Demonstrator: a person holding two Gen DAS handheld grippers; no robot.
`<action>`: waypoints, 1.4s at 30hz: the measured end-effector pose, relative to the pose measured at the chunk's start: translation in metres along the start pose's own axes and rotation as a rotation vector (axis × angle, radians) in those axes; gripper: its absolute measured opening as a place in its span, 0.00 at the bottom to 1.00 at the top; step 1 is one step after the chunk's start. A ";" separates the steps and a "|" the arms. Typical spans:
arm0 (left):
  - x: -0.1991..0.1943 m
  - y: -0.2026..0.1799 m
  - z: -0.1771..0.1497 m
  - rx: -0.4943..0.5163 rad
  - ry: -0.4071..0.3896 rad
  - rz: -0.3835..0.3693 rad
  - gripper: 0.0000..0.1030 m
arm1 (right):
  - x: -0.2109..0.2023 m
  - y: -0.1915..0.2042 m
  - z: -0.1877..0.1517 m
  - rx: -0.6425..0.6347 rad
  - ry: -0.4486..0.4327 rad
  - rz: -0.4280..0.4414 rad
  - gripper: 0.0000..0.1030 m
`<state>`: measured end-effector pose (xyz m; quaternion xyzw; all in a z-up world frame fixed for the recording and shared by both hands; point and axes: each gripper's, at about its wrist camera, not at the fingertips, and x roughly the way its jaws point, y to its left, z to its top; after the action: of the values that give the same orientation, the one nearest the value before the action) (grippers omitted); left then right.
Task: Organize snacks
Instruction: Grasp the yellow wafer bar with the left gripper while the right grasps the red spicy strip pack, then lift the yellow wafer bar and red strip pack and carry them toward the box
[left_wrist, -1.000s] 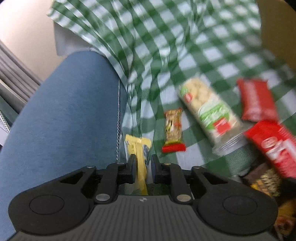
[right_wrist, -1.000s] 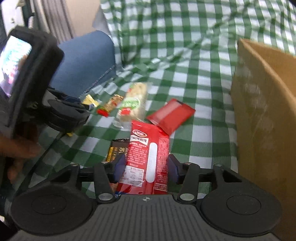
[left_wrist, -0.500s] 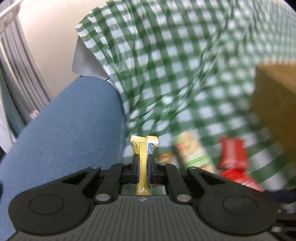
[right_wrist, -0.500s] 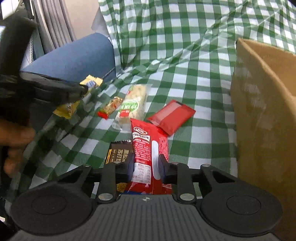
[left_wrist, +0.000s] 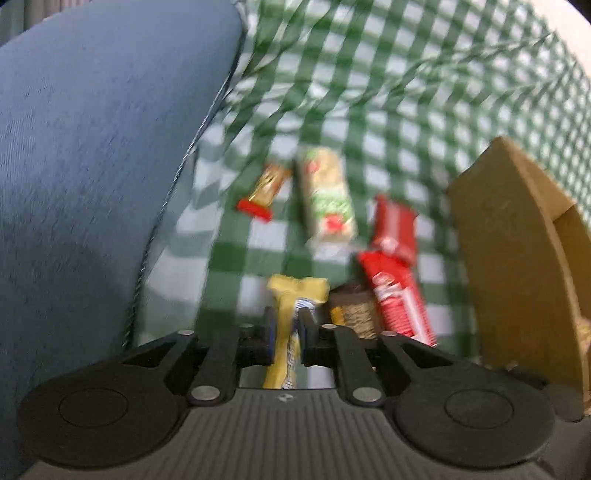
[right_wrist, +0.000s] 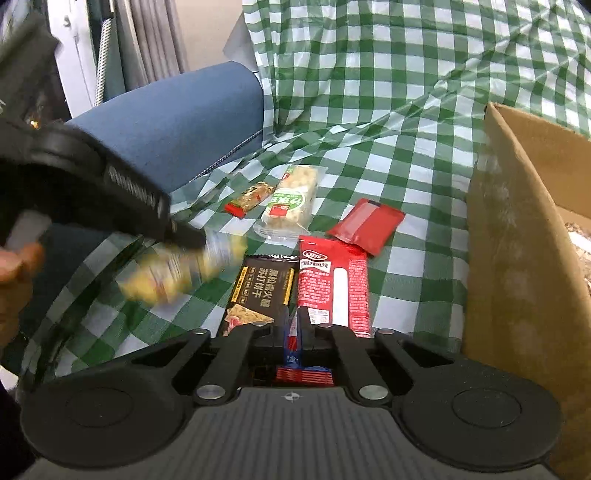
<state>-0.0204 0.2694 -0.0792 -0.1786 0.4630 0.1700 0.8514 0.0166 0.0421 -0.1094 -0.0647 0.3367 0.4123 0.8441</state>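
Note:
My left gripper (left_wrist: 286, 332) is shut on a yellow snack packet (left_wrist: 291, 314) and holds it above the checked cloth; it shows blurred in the right wrist view (right_wrist: 184, 269). My right gripper (right_wrist: 293, 332) is shut on the near edge of a red biscuit packet (right_wrist: 332, 284), pinching its blue and red end seam. On the cloth lie a black cracker packet (right_wrist: 258, 291), a flat red sachet (right_wrist: 365, 225), a pale green-labelled biscuit pack (right_wrist: 291, 201) and a small red-ended bar (right_wrist: 249, 199).
An open cardboard box (right_wrist: 517, 266) stands at the right, also in the left wrist view (left_wrist: 517, 258). A blue cushioned armrest (right_wrist: 177, 122) lies at the left. The green checked cloth (right_wrist: 369, 92) covers the surface.
My left gripper has swung with the yellow packet over the snacks toward the box. My right gripper has closed from around the red packet's body onto its near edge.

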 end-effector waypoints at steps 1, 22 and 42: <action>0.001 0.002 -0.001 -0.002 0.012 0.003 0.29 | 0.000 0.001 -0.001 -0.008 -0.005 -0.015 0.27; 0.021 -0.016 -0.013 0.164 0.123 0.064 0.26 | 0.041 -0.014 -0.004 0.004 0.045 -0.134 0.48; -0.027 -0.029 -0.034 -0.004 -0.017 -0.082 0.12 | -0.047 0.020 -0.027 -0.137 -0.002 -0.077 0.37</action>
<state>-0.0455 0.2253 -0.0694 -0.1976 0.4477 0.1374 0.8612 -0.0330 0.0143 -0.0977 -0.1345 0.3041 0.4015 0.8534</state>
